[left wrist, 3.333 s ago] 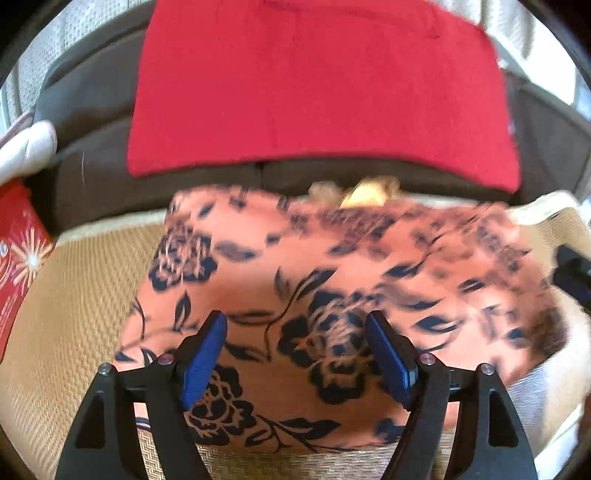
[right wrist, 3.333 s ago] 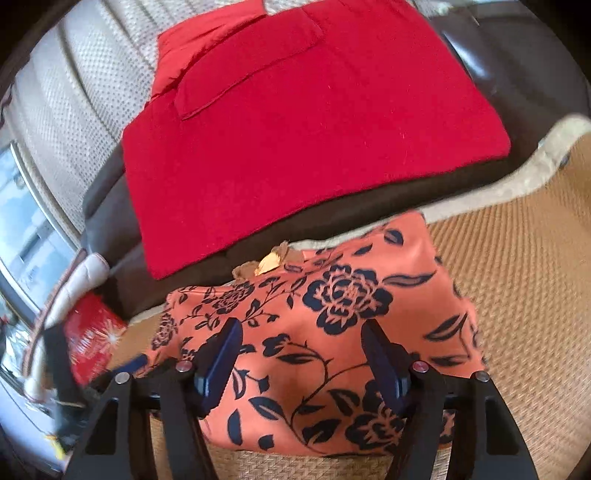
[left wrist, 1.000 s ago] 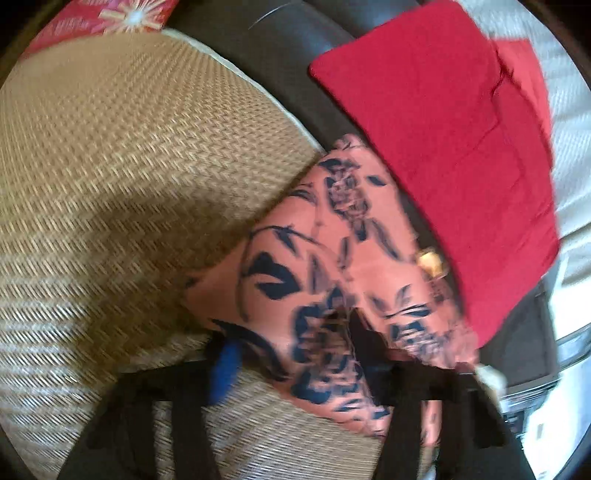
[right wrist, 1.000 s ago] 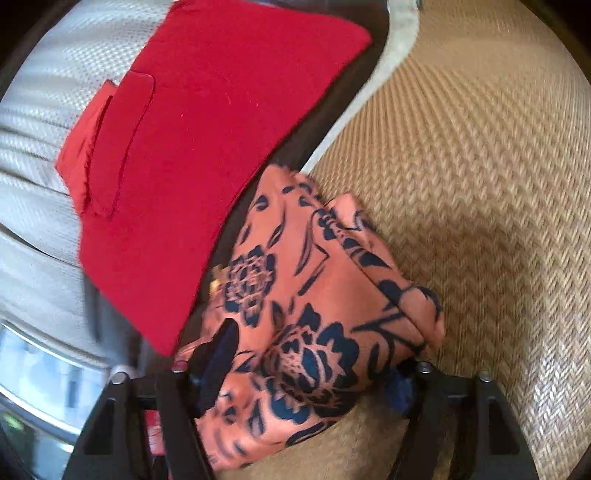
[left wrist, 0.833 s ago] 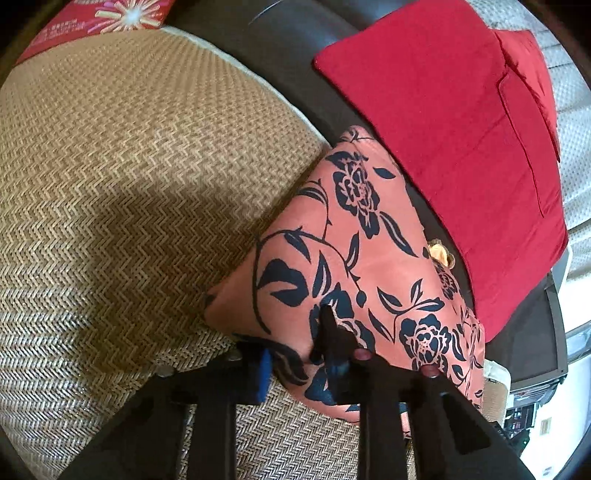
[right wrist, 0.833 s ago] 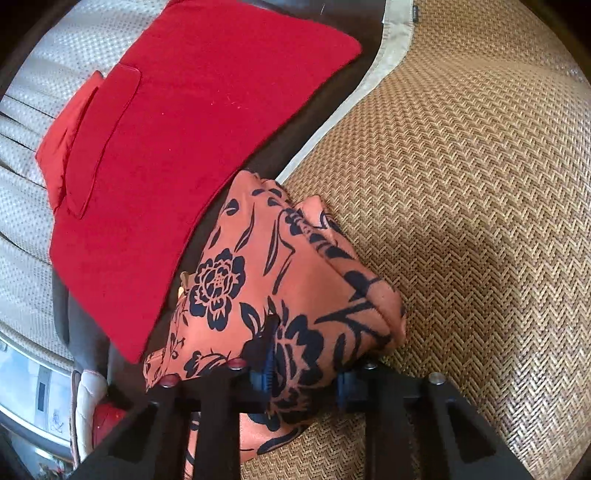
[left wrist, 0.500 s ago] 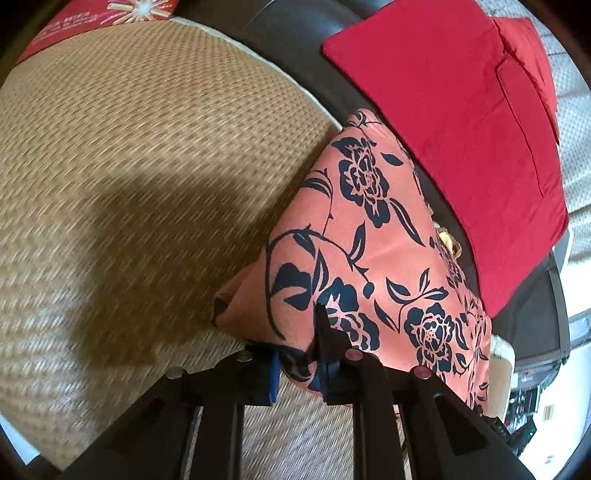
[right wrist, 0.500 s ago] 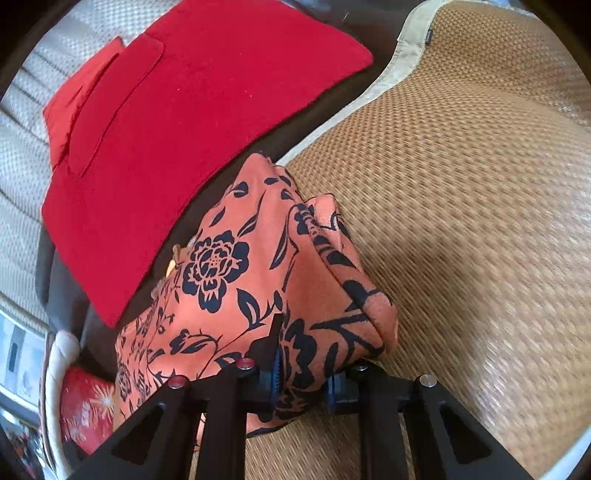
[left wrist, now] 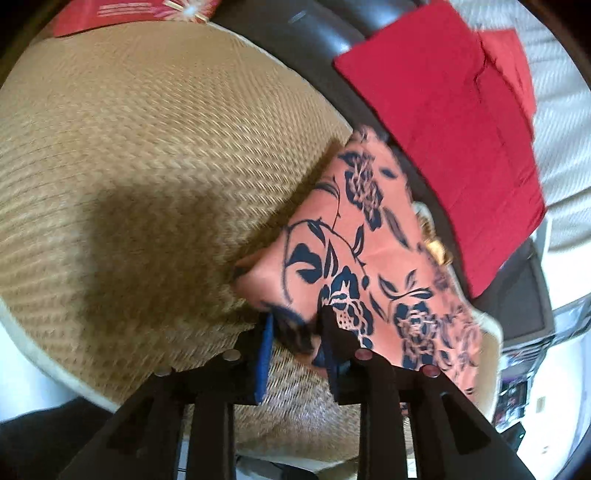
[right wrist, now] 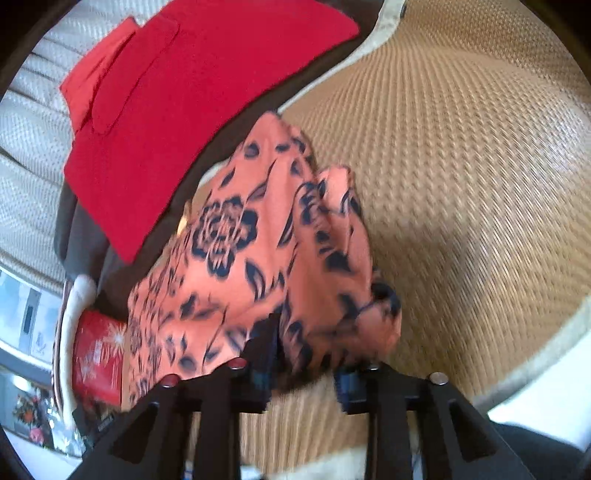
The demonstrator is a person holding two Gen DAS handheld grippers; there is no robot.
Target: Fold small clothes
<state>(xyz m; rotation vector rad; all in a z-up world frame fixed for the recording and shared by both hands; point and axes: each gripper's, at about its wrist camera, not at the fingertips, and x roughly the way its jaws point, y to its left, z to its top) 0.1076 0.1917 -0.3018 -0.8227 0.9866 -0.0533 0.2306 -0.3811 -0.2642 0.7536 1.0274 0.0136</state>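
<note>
— Woven straw mat (left wrist: pixel 155 155) fills most of both views, with a folded red cloth (left wrist: pixel 454 122) lying flat at the upper right of the left view. Where is the flowered garment (left wrist: pixel 354 258)?

— Lower centre, on the mat's far edge, one end against the dark cushion (left wrist: pixel 303 33) under the red cloth.

— And the grippers?

— The left gripper (left wrist: pixel 295 332) is nearly closed, pinching one near corner. The right gripper (right wrist: pixel 306 354) stands a little wider, clamped on a bunched end.

— Which step?

— Judging by the raised corners, a fold is starting. Next, both corners likely need carrying over together, evenly, so the bunched end doesn't crumple.
</note>
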